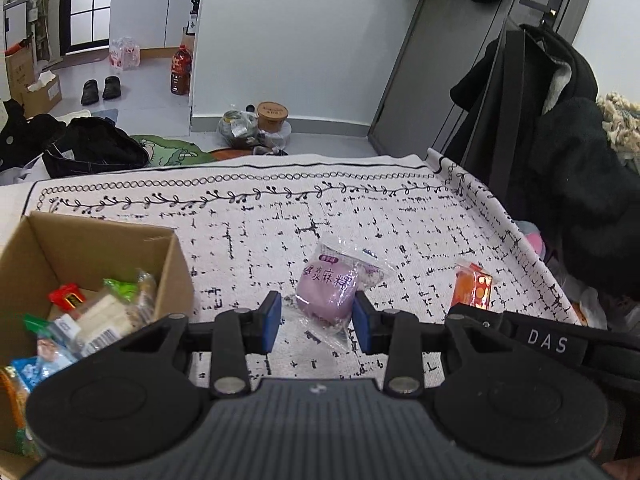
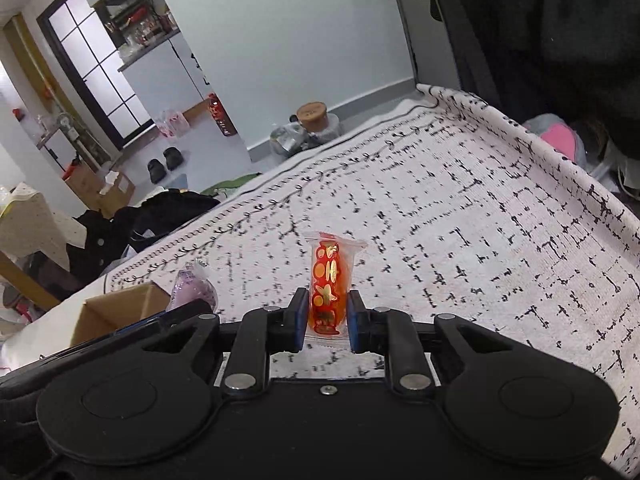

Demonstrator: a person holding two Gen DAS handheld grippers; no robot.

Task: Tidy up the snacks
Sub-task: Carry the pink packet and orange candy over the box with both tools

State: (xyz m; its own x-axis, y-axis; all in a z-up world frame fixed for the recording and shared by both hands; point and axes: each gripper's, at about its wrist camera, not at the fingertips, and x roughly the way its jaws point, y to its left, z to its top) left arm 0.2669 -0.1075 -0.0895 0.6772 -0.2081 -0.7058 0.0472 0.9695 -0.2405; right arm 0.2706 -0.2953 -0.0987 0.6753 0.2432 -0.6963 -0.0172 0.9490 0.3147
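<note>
The left black plastic two-finger gripper (image 1: 316,320) carries blue rectangular pads (image 1: 273,322) on black finger blocks, each driven by a flat black link arm with a round silver rivet (image 1: 229,385) at its base. Two large black discs (image 1: 112,400) with raised circular centres flank a grey ribbed housing (image 1: 316,428). The right black plastic two-finger gripper (image 2: 327,316) is built alike, with a smooth black body and a small silver screw (image 2: 327,390); seen from the left wrist, white letters "DAS" (image 1: 547,342) mark its side
</note>
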